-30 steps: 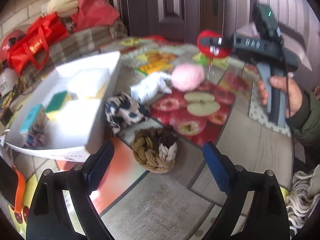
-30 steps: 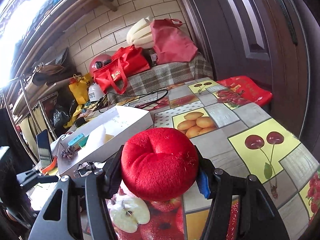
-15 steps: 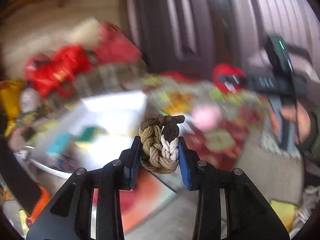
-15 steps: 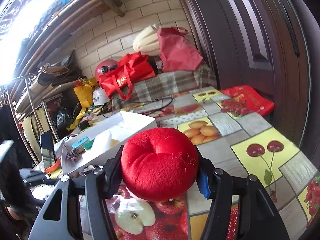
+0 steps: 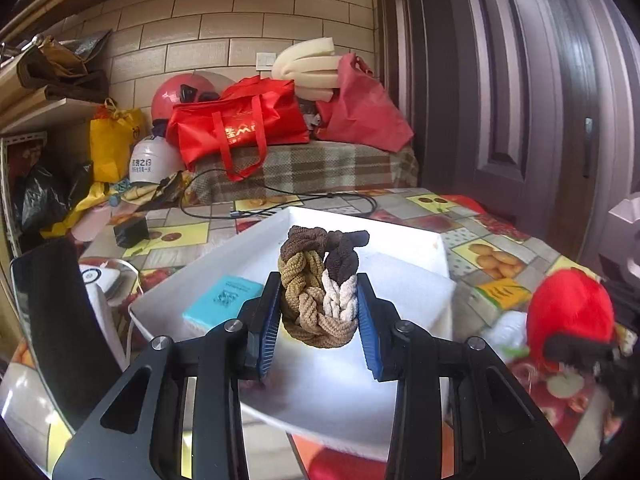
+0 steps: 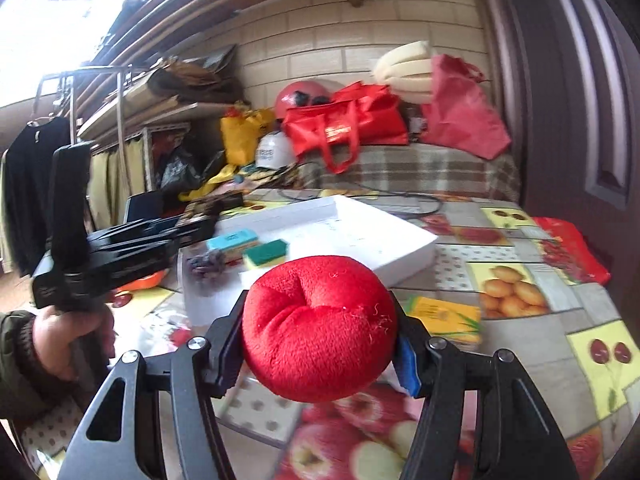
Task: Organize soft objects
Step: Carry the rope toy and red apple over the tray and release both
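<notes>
Braided cord in tan, brown and cream, one knotted bundle [image 5: 318,294], sits pinched between my left gripper [image 5: 319,316] and its two blue pads [image 5: 267,322], lifted over the white box [image 5: 400,236]. My right gripper [image 6: 320,342] has its jaws pressed into the sides of one red plush ball [image 6: 319,326], held above the fruit-print tablecloth [image 6: 532,320], just short of the box's near corner. Inside the box I count one teal sponge [image 6: 233,240], one green-and-yellow sponge [image 6: 266,253], and one purplish tangle [image 6: 206,262] too blurred to name. From the left wrist view, a single teal block [image 5: 222,296] shows beside large white foam [image 5: 404,280]. Behind the table: two red bags [image 5: 240,128], one red helmet [image 5: 182,92], one white helmet [image 5: 146,162], one yellow bag [image 5: 112,144].
</notes>
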A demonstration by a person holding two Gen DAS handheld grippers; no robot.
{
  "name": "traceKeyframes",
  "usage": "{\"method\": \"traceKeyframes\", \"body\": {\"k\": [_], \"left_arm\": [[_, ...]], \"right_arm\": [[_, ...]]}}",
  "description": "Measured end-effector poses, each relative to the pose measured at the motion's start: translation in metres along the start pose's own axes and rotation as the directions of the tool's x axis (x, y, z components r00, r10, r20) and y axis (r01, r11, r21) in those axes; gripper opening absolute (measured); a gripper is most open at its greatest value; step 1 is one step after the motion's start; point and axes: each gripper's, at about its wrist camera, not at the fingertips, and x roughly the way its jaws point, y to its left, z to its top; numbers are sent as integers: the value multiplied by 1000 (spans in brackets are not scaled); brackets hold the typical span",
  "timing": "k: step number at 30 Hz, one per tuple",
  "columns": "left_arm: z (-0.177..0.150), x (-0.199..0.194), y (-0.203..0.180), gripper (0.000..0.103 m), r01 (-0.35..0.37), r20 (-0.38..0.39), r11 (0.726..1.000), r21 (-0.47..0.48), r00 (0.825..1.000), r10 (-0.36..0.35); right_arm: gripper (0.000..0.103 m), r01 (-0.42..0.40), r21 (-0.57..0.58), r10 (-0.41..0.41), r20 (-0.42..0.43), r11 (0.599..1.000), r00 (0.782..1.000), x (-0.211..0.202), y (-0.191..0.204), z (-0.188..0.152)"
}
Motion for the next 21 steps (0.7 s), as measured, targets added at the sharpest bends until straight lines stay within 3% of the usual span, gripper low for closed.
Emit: {"method": "traceKeyframes", "body": {"k": [6, 10, 14, 17, 21], "left_arm": [[8, 26, 25, 35, -77, -5, 994, -81, 997, 77], [7, 27, 42, 35, -63, -19, 984, -165, 998, 61], [8, 28, 42, 35, -60, -22, 983, -175, 998, 57], [8, 28, 43, 35, -62, -23, 982, -177, 998, 59], [7, 31, 45, 35, -64, -38, 981, -181, 998, 58]], "right_arm": [[61, -55, -10, 55, -33, 998, 998, 42, 30, 12], [61, -89, -1, 89, -73, 996, 993, 70, 38, 18], [61, -106, 28, 110, -174, 994, 979, 101, 34, 22], [61, -31, 52, 41, -209, 998, 977, 121, 21, 28], [61, 132, 112, -112, -175, 985, 978, 137, -9, 38]]}}
